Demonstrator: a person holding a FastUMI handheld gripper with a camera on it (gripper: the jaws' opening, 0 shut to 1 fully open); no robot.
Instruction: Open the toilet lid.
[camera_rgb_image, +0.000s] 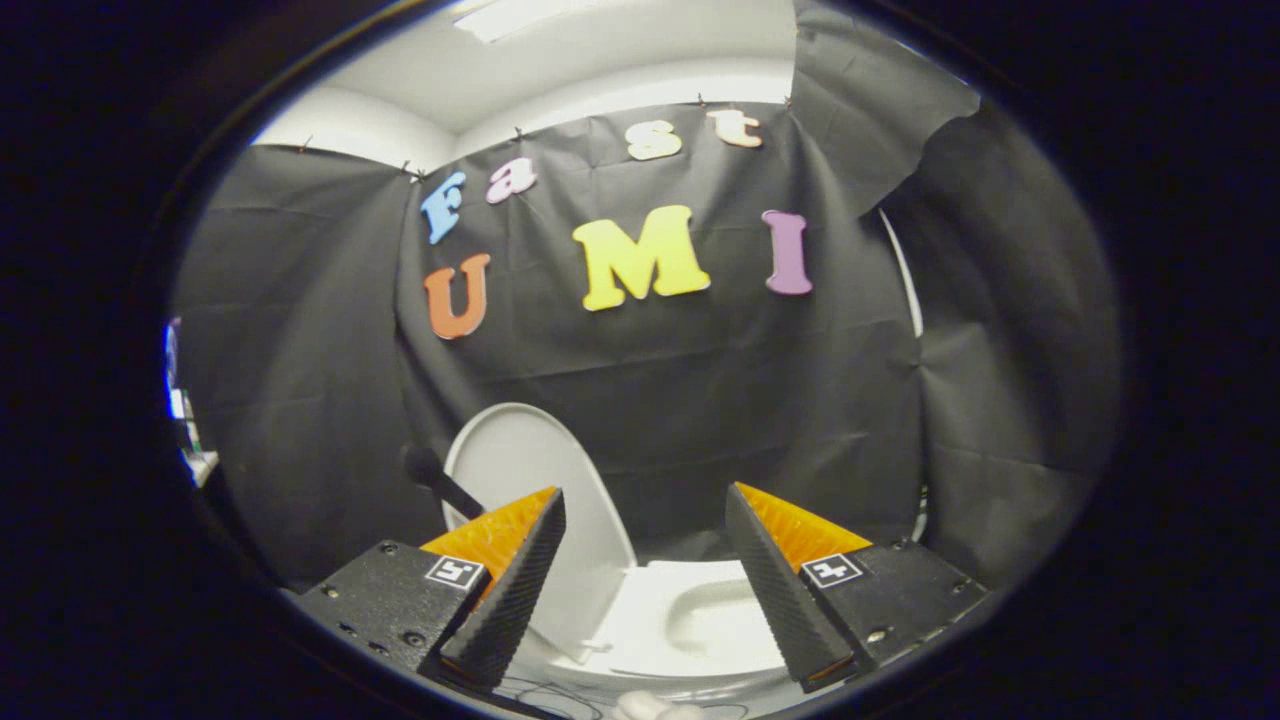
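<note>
The lid (530, 500) is standing raised at lower left of centre, behind the left finger; the bowl (700, 615) is showing between the fingers. The gripper (645, 545) is hanging with fingers apart, touching nothing. Best: retreat straight, avoiding nudging the lid.

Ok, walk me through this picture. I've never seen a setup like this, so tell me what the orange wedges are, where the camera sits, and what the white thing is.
The camera rides on a hand-held gripper that a person carries, and it looks forward along the tool's two fingers. The orange and black wedges are those fingers. They stand apart, so the gripper is open, and nothing is held between them.

The white thing just beyond the fingers is a toilet. Its bowl shows between the two fingers. Its lid is already raised, standing up behind the left finger against the black cloth wall of the booth. A dark handle-like object leans beside the lid; I cannot tell what it is.
</note>
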